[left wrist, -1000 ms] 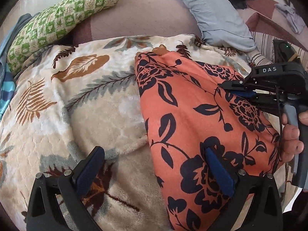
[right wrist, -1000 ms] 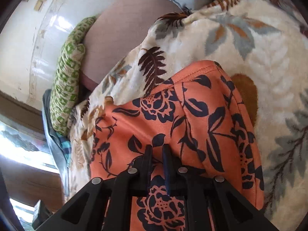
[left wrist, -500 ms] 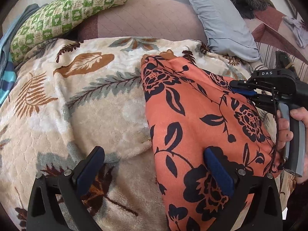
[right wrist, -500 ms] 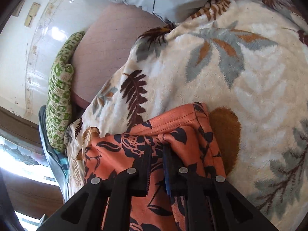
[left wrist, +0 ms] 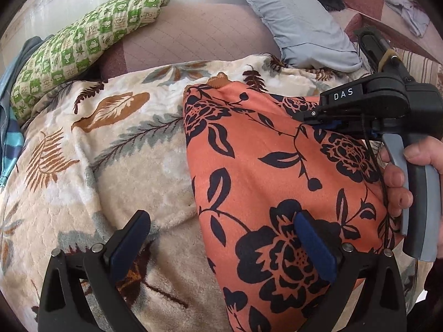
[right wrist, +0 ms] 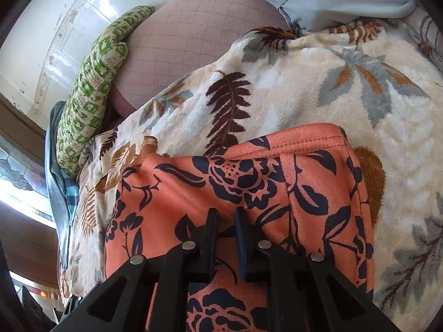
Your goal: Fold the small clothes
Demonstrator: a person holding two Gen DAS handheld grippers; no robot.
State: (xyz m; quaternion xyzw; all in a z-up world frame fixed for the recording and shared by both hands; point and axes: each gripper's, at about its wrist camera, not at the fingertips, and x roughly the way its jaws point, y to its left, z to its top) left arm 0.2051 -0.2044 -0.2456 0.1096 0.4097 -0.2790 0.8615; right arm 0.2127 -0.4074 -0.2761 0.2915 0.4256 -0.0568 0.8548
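An orange garment with a dark floral print [left wrist: 260, 171] lies folded over on a cream leaf-patterned blanket [left wrist: 97, 149]; it also shows in the right wrist view [right wrist: 249, 182]. My left gripper [left wrist: 221, 221] is open and empty, its right finger over the garment's near part and its left finger over the blanket. My right gripper [right wrist: 225, 215] has its jaws a narrow gap apart, resting on the garment; whether cloth is pinched between them is unclear. It shows in the left wrist view [left wrist: 307, 117] at the garment's right edge, hand on its handle.
A green checked pillow [left wrist: 83, 44] and a grey-blue pillow [left wrist: 299, 22] lie at the back on a mauve quilted sheet [left wrist: 193, 36]. Blue striped cloth [left wrist: 11, 144] sits at the far left. A wall and window frame [right wrist: 27, 138] stand left in the right wrist view.
The right gripper has moved across the garment, and more of the orange cloth now lies spread ahead of it. Its jaws have parted slightly. The left gripper stayed open.
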